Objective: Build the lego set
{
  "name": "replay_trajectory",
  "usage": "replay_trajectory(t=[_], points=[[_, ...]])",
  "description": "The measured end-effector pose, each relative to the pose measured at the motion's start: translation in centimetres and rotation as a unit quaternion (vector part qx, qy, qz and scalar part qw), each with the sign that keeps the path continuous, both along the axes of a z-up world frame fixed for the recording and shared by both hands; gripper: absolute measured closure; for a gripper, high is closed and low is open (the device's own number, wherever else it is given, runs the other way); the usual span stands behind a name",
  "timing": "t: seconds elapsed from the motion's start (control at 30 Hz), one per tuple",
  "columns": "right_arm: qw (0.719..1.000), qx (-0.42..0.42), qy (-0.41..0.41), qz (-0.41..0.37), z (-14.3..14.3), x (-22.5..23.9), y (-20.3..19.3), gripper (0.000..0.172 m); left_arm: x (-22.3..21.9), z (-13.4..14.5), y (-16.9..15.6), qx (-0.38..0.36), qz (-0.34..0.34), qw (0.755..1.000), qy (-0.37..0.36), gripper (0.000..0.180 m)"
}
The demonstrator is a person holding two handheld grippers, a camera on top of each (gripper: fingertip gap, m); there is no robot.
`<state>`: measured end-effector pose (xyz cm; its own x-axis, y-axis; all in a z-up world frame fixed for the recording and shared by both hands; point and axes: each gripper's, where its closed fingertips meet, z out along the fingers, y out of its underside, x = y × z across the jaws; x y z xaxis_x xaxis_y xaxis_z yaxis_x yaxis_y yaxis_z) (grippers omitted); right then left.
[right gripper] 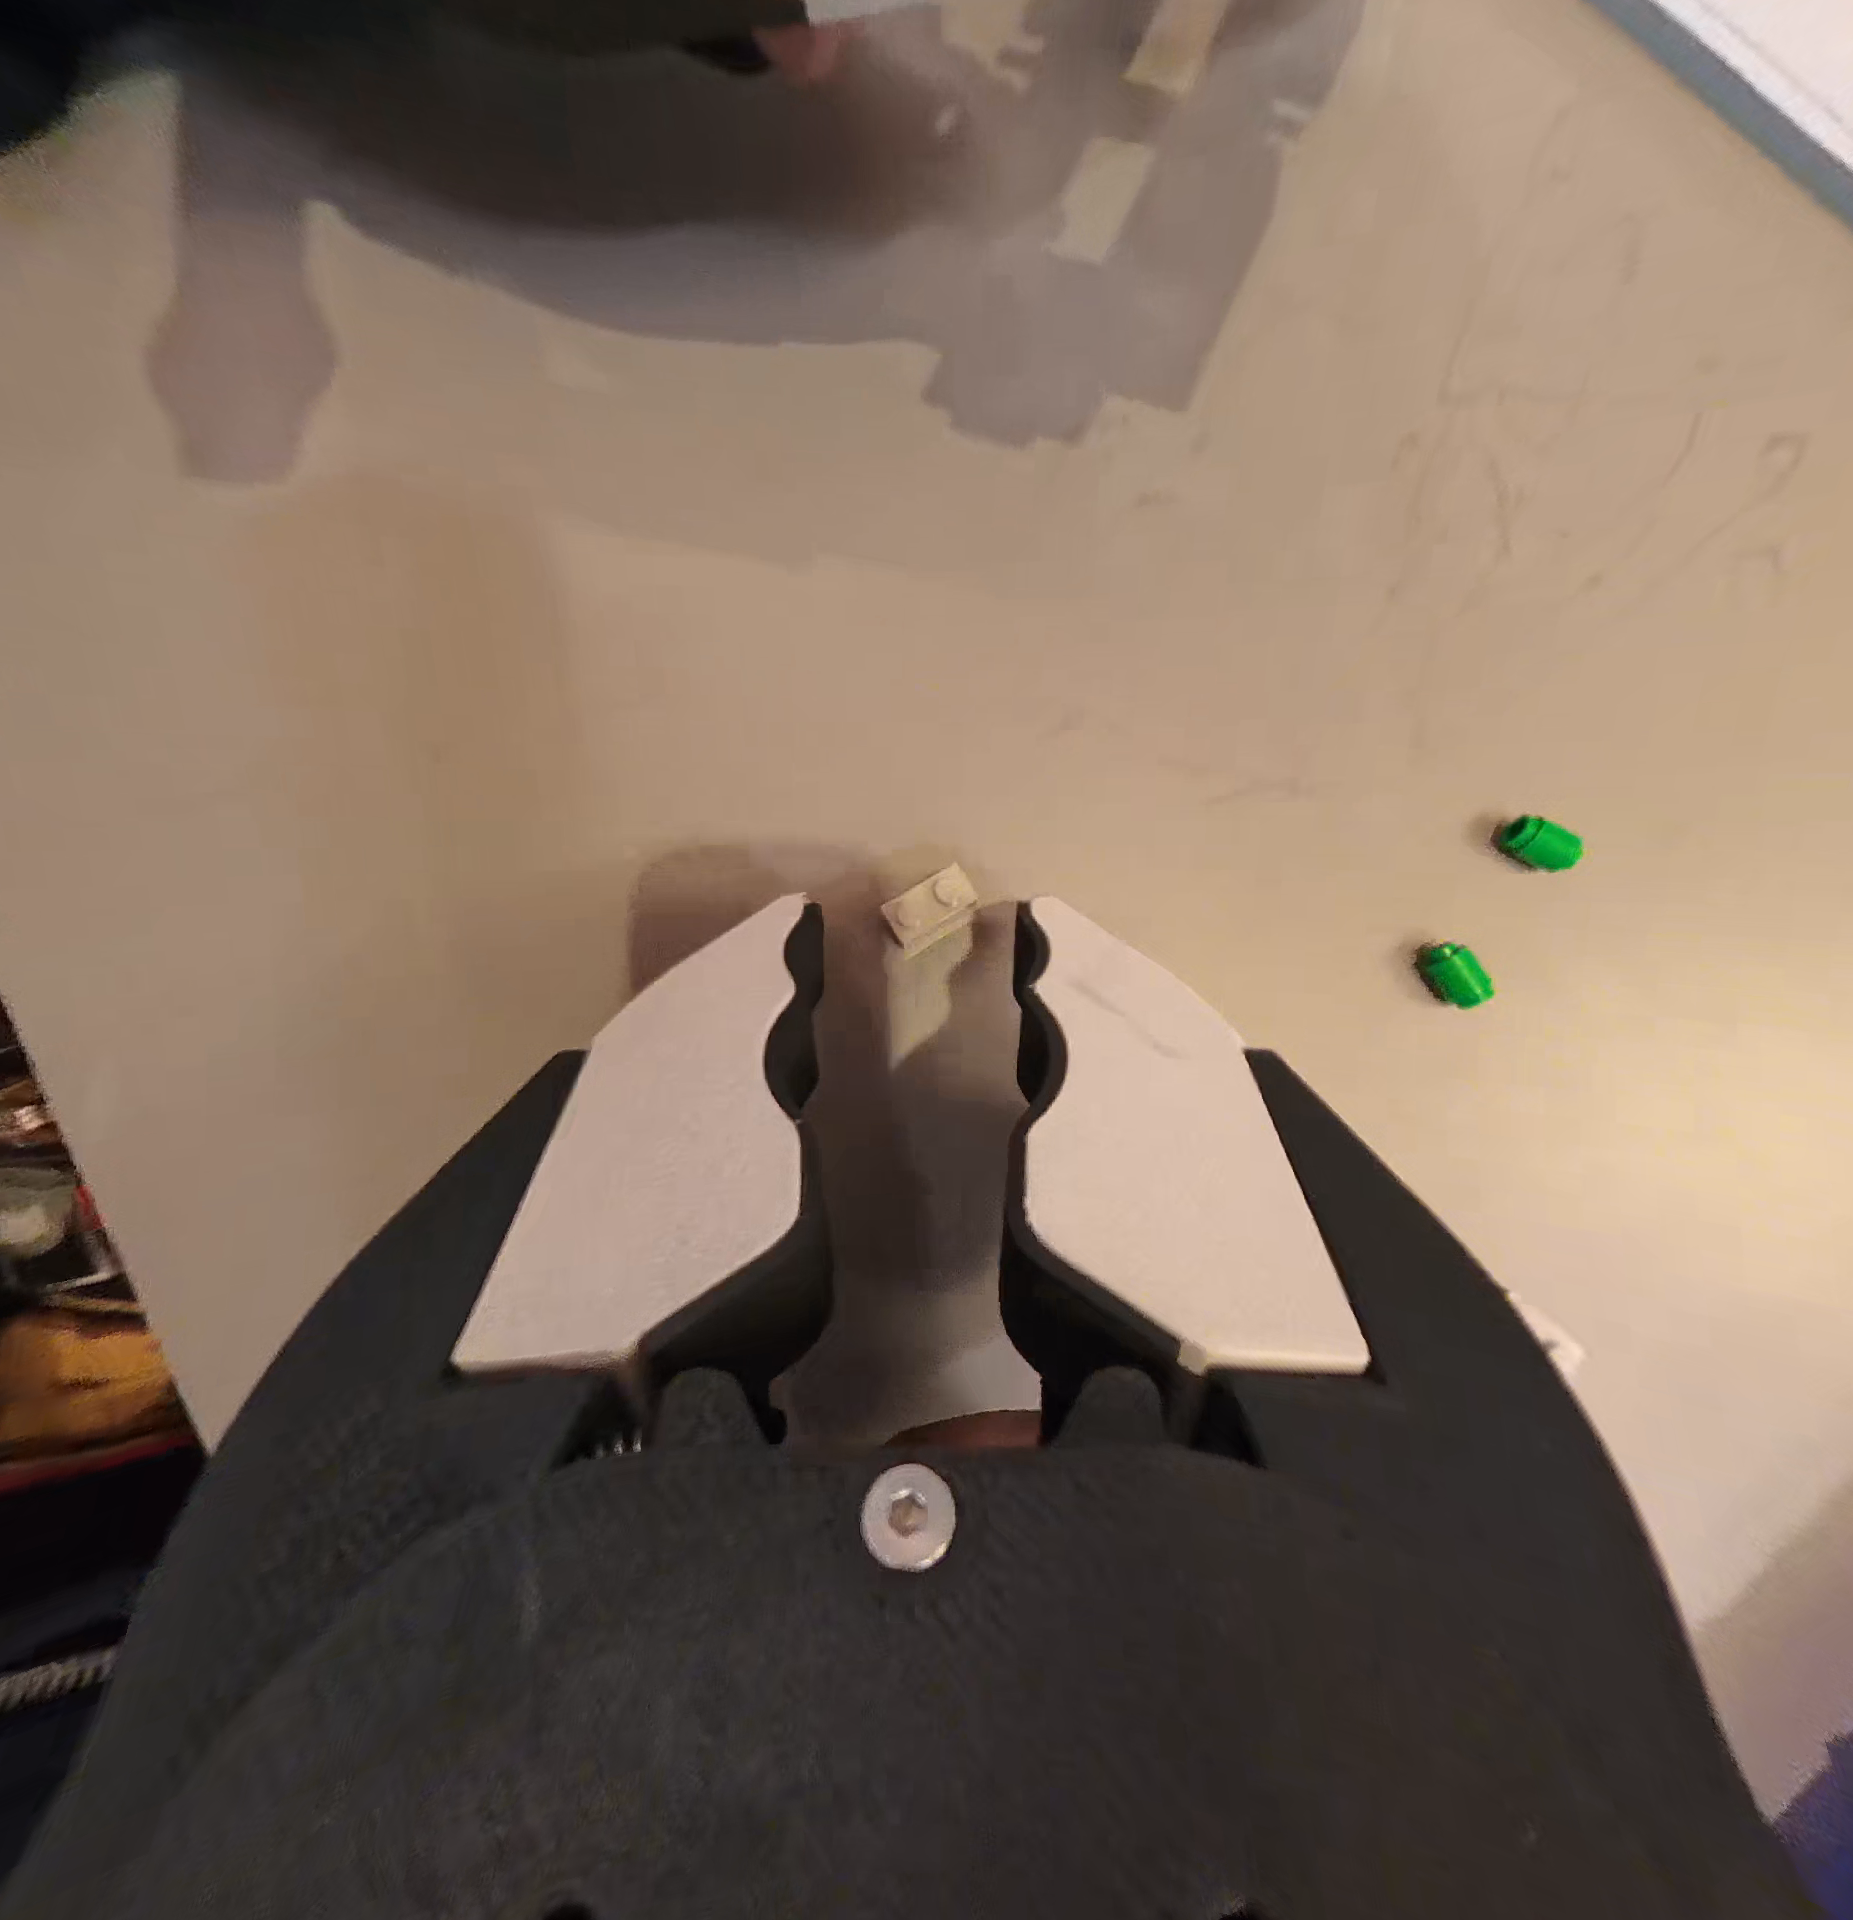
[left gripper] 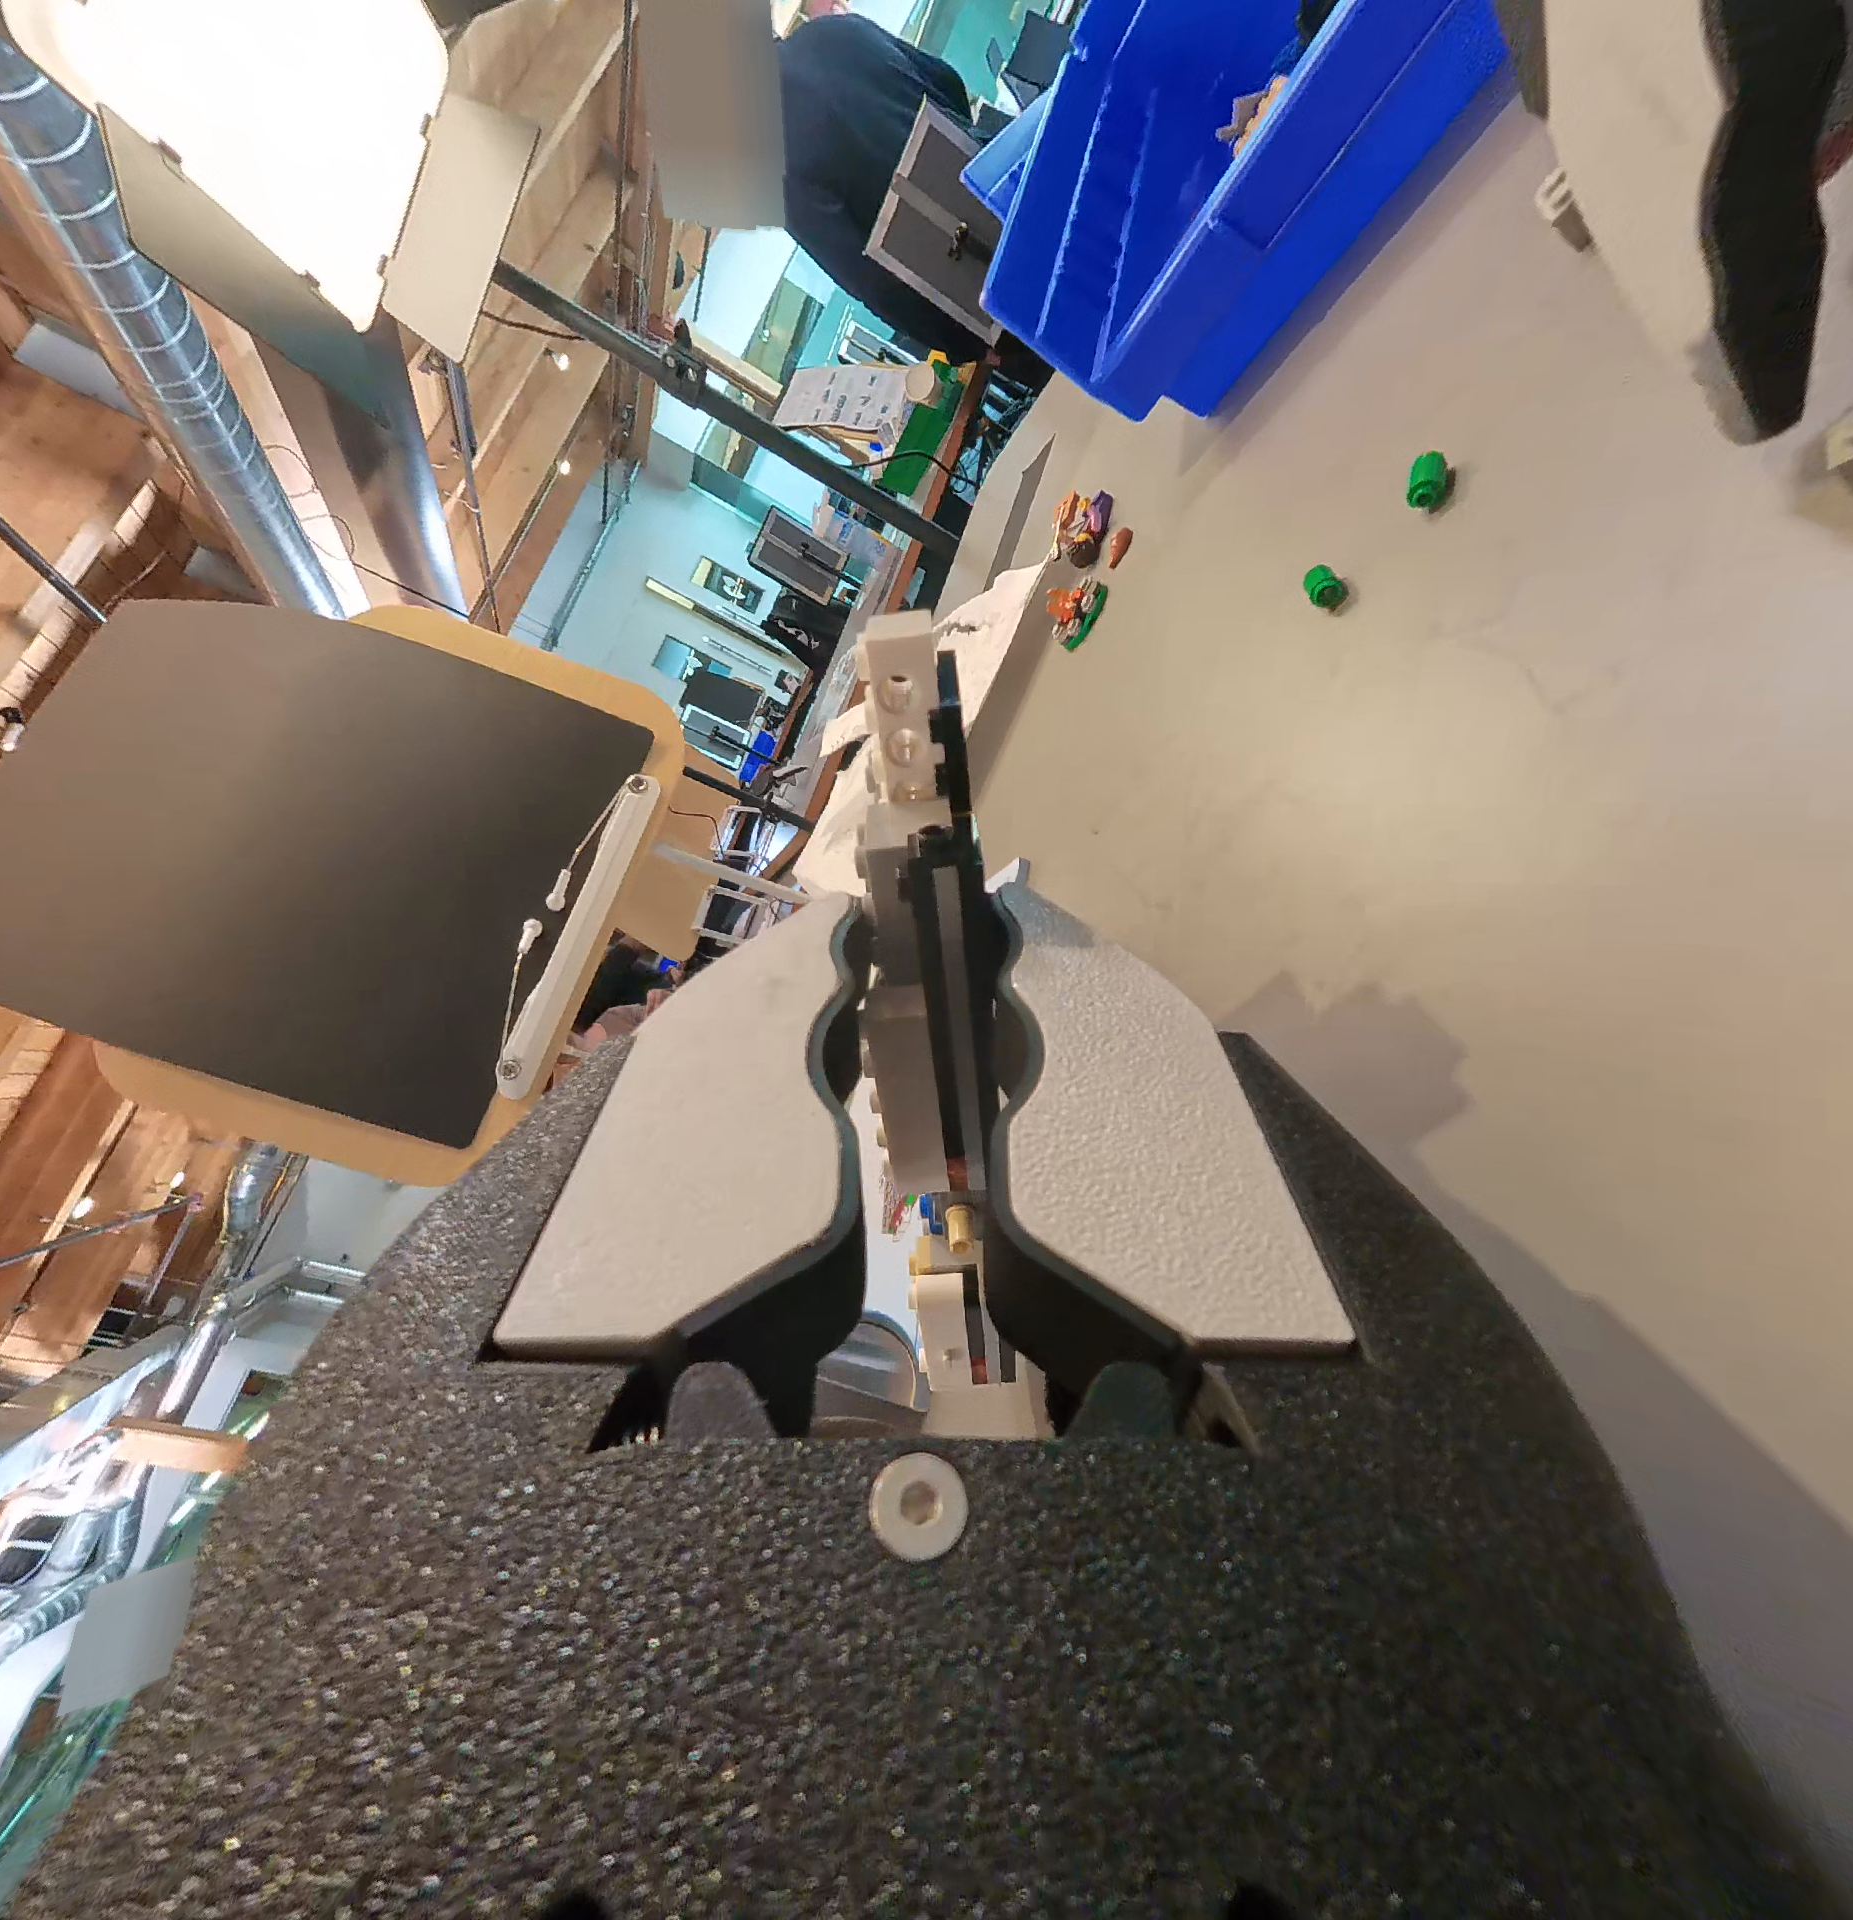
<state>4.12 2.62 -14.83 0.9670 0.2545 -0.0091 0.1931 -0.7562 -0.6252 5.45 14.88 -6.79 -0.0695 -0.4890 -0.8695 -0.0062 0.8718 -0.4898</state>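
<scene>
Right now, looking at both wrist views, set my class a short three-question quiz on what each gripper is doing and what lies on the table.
1. True or false: the left gripper is shut on a white, grey and black brick assembly.
2. How many green round bricks lie on the table?
3. The small pale two-stud plate is: A) clamped by the right gripper; B) lying on the table between its open fingers; C) in the blue bin.

Key: 1 true; 2 two; 3 B.
</scene>
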Motion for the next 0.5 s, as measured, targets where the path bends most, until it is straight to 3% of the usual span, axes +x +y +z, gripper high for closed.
replay_trajectory(t=[0.03, 0.1, 0.3, 0.5], points=[[1.000, -0.001, -0.012, -0.005, -0.3, 0.1, 0.0, 0.138, 0.0, 0.0, -0.1, -0.001, -0.002, 1.000, -0.002, 0.160], [1.000, 0.010, -0.013, -0.006, -0.4, 0.1, 0.2, 0.160, 0.0, 0.1, -0.5, -0.003, -0.011, 1.000, -0.004, 0.160], [0.997, 0.054, 0.010, 0.048, 0.6, 0.9, 1.1, 0.162, -0.2, 0.2, -1.4, -0.020, -0.061, 0.998, -0.012, 0.160], [0.979, 0.132, 0.012, 0.154, 6.6, 2.7, 2.3, 0.162, -0.8, 1.9, -3.0, 0.021, -0.124, 0.990, -0.071, 0.160]])
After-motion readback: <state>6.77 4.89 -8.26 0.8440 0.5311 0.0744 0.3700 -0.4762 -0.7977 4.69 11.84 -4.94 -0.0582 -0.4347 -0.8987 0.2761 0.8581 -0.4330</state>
